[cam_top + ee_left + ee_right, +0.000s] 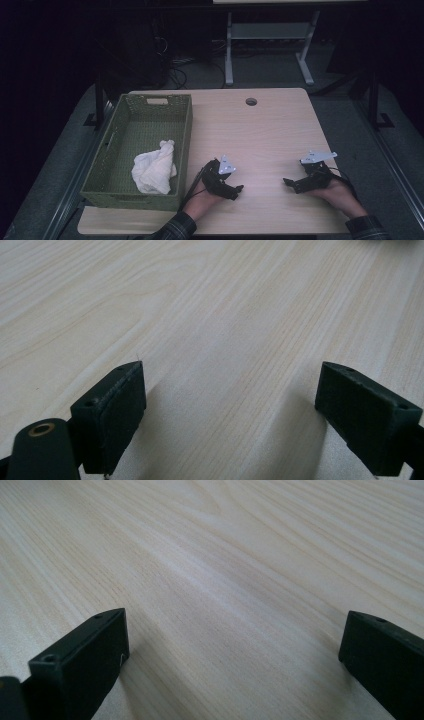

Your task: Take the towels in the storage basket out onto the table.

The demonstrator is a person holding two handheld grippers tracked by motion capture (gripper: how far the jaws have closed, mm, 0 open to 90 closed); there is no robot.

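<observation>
both claws (239,190) (289,182) low, agape, facing inward

- Left tongs (230,415): two black jaws rise from bottom edge, set wide apart, nothing btwn them.
- Left-hand jaw: flat pad face turned inward, small screw hole on top; brass-ringed hole on the black part at bottom-left corner.
- Right-hand jaw: blocky, two small holes on top, cut off by frame's right edge.
- Table (210,305): pale wood, grain running diagonally, bare btwn jaws.
- Soft shadows on table beside each jaw.
</observation>
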